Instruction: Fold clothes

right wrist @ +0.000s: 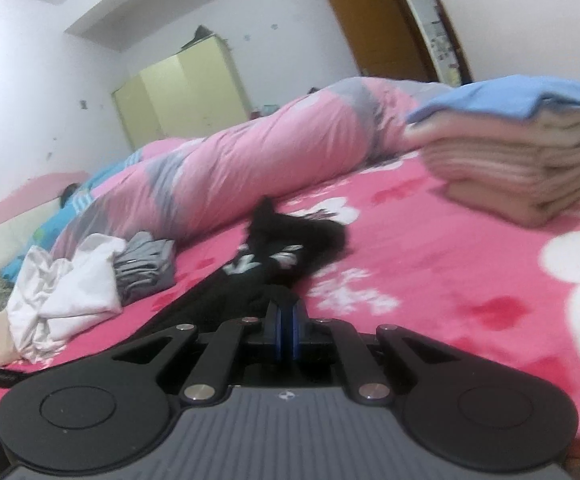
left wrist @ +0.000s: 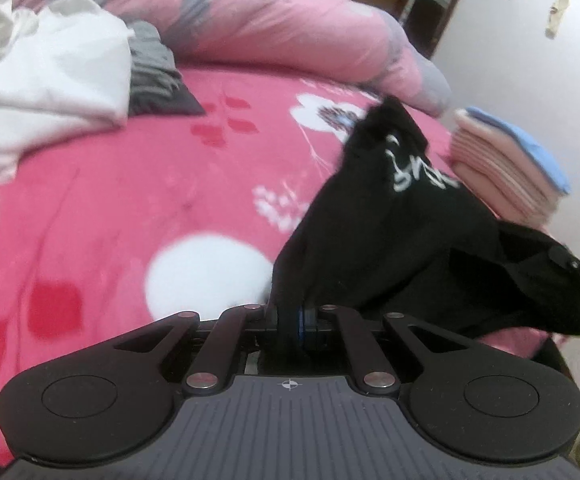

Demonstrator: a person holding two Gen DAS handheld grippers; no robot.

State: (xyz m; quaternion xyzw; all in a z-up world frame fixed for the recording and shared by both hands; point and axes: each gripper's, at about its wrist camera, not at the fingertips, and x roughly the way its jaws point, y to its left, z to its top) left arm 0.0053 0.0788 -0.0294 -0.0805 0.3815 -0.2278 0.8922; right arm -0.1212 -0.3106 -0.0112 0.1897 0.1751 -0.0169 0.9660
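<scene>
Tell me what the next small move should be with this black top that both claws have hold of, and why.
Probably draw the two claws apart to pull the black top flat. The left claw and right claw are each shut on an edge of it, but the cloth between them hangs bunched and creased above the pink bedspread, so it cannot yet be folded neatly.

A bed covered by a pink flowered blanket (left wrist: 129,184) is seen across both views. A rolled pink and grey quilt (right wrist: 225,160) is laid along its far side, toward twelve o'clock. A pale yellow wardrobe (right wrist: 181,92) is set against the wall at eleven o'clock, and a brown wooden door (right wrist: 370,24) at one o'clock.
</scene>
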